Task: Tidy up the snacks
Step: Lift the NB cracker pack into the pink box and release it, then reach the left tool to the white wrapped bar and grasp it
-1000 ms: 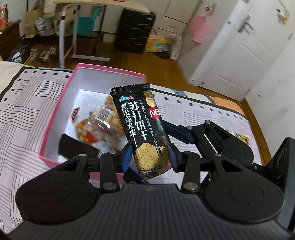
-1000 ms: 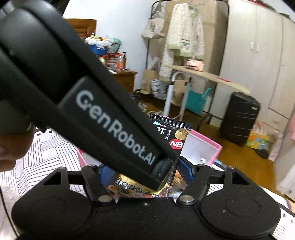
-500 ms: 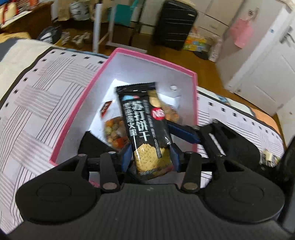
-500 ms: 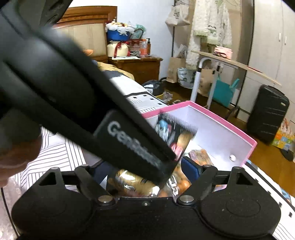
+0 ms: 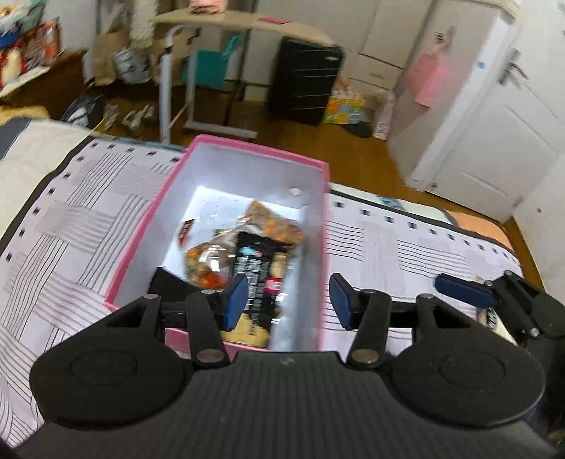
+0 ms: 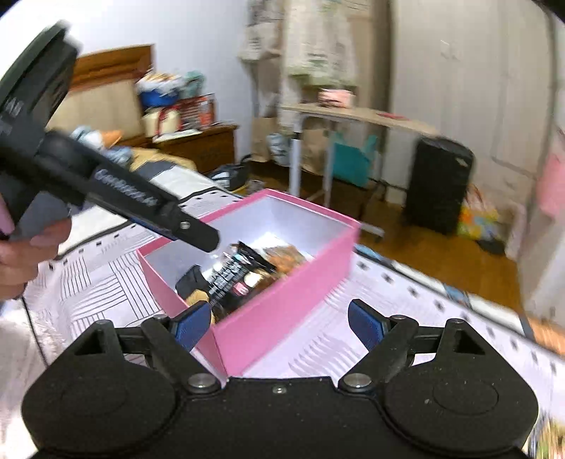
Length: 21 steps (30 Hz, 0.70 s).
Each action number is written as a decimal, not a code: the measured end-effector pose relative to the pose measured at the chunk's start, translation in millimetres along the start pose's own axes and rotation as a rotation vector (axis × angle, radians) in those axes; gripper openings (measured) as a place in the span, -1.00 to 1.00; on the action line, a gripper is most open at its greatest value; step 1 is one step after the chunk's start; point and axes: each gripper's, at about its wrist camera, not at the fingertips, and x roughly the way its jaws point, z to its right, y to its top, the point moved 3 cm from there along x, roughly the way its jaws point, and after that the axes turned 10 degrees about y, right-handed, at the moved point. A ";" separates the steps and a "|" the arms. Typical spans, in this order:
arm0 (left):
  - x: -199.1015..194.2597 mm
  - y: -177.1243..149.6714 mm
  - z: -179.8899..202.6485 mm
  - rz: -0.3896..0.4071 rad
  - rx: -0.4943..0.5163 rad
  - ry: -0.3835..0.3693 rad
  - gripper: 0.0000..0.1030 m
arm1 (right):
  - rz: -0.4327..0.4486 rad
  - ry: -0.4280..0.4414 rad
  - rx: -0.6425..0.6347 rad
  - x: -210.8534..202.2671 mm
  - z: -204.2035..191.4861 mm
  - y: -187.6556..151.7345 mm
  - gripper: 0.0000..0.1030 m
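Bedroom clutter behind: dark suitcase (image 5: 305,79), folding side table (image 5: 243,26), white door. Closer, bed under a white line-patterned cover (image 5: 70,219), carrying an open pink cardboard box with a pale inside (image 5: 326,169).

Left tool (image 5: 286,300) spread wide, blue pads well apart, nothing between them; hovering over the near right wall of the box. Just ahead of its left pad, inside the box, a black crackers packet with white lettering (image 5: 263,279), lying against a clear bag of orange mixed snacks (image 5: 208,264). Another orange packet (image 5: 275,224) further ahead, deeper in the box.

Right tool (image 6: 279,323) likewise gaping and empty, near the box's closest corner, outside its pink wall. Off to the right of the left tool, on the cover, something small and blurred, perhaps one more snack; too unclear to name.

Judged step: release finished, retreat due. Best done by lifting straight up before swinging aside, to avoid clipping the thin wall and shifting the light box. For the next pick, approach low, pinch the wrapper edge, not the crackers.
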 end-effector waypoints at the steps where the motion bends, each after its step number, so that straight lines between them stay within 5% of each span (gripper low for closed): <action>1: -5.4 -1.9 8.3 0.004 0.019 -0.017 -0.03 | 0.001 0.000 0.036 -10.3 8.0 -3.6 0.71; 12: -43.2 -31.1 122.4 -0.021 0.211 -0.256 -0.05 | 0.038 -0.127 0.242 -108.3 81.0 -54.9 0.71; 21: 6.6 -76.7 223.7 -0.123 0.266 -0.405 -0.07 | 0.021 -0.234 0.404 -119.9 140.5 -141.8 0.71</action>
